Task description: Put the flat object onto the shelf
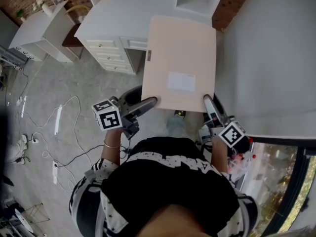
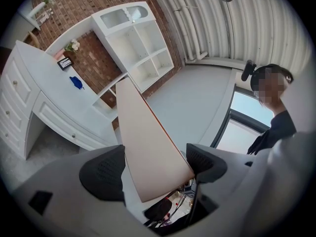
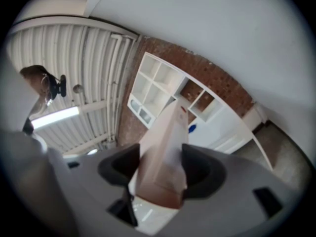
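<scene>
The flat object, a pale pink box with a white label, hangs in the air, carried by 2 grippers. The left gripper has its near left corner between its fingers, and the pads seem to press on both faces, though the wide-angle view warps the contact. The right gripper clamps the near right corner, 1 pad on each side. The box reaches forward from the fingertips toward the white desk. The shelf stands well beyond the fingertips, apart from the box.
</scene>
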Motion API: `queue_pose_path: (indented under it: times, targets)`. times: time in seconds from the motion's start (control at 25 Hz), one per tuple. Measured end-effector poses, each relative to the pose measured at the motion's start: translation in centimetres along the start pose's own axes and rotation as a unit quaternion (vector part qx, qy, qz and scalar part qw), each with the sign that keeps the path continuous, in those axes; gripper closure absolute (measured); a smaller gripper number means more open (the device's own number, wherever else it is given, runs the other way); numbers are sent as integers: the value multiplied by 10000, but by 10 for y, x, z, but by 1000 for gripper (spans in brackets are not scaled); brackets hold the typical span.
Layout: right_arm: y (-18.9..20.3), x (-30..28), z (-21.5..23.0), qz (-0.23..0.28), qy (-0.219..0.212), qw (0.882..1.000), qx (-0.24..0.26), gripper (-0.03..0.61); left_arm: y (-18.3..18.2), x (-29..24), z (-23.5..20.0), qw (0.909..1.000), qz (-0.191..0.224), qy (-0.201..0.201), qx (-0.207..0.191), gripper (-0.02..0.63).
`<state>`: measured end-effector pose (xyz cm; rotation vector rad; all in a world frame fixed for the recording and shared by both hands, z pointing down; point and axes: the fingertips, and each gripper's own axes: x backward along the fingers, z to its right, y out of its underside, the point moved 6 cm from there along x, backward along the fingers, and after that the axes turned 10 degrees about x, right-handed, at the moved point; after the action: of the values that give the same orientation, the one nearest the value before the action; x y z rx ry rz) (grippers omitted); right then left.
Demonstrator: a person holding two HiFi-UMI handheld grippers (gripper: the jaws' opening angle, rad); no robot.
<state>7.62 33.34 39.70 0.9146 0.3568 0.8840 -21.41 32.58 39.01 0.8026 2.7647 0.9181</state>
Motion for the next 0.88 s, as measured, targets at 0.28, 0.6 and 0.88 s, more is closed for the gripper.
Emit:
queue_pose_path:
  times: [0.28, 0.6, 0.88]
  targets:
    - [-15, -28, 40, -83, 41, 9999, -127, 298, -24, -37, -22, 9999, -44, -121, 43, 217]
    - [-34, -46, 79, -45, 57, 9996, -264, 299, -40, -78, -39, 9997, -119, -231, 45, 217]
    - [-43, -58, 111, 22, 49, 9991, -416, 299, -52, -107, -48, 9992, -171, -370, -19, 216]
